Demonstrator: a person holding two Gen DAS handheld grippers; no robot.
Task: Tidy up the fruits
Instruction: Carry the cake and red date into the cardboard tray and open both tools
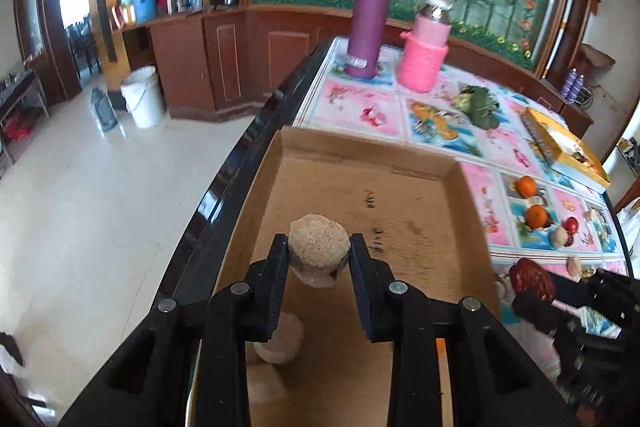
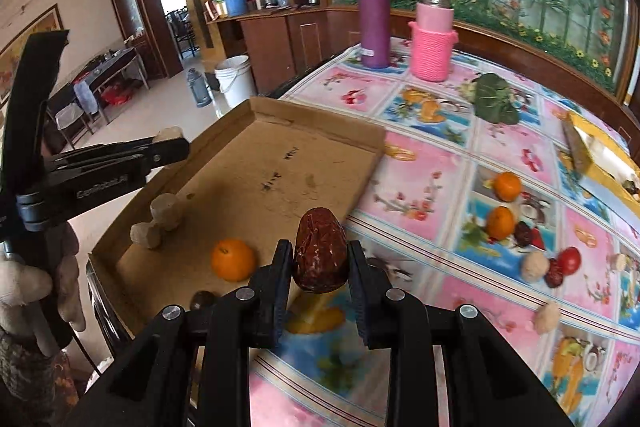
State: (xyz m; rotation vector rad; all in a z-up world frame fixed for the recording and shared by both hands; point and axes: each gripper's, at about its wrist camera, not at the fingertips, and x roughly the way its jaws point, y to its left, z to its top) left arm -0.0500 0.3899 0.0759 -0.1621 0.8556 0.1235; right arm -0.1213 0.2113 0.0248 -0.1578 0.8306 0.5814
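Note:
My left gripper [image 1: 319,251] is shut on a tan grainy fruit [image 1: 319,249] and holds it above the near left part of the cardboard tray [image 1: 360,151]. In the right wrist view the left gripper [image 2: 170,143] is over the tray's left wall [image 2: 160,187]. My right gripper [image 2: 320,255] is shut on a dark red date [image 2: 320,255] above the tray's near right corner. In the tray lie two tan fruits [image 2: 158,223], an orange [image 2: 233,259] and a small dark fruit [image 2: 201,299]. Oranges [image 2: 502,205], tan fruits, dates and a red fruit [image 2: 569,259] lie on the tablecloth.
A purple flask [image 2: 374,15] and a pink knit-covered jar [image 2: 434,35] stand at the table's far end. Green leaves [image 2: 494,99] lie mid-table. A yellow box [image 2: 600,159] sits at the right edge. The table's left edge drops to the floor with a white bucket [image 2: 236,79].

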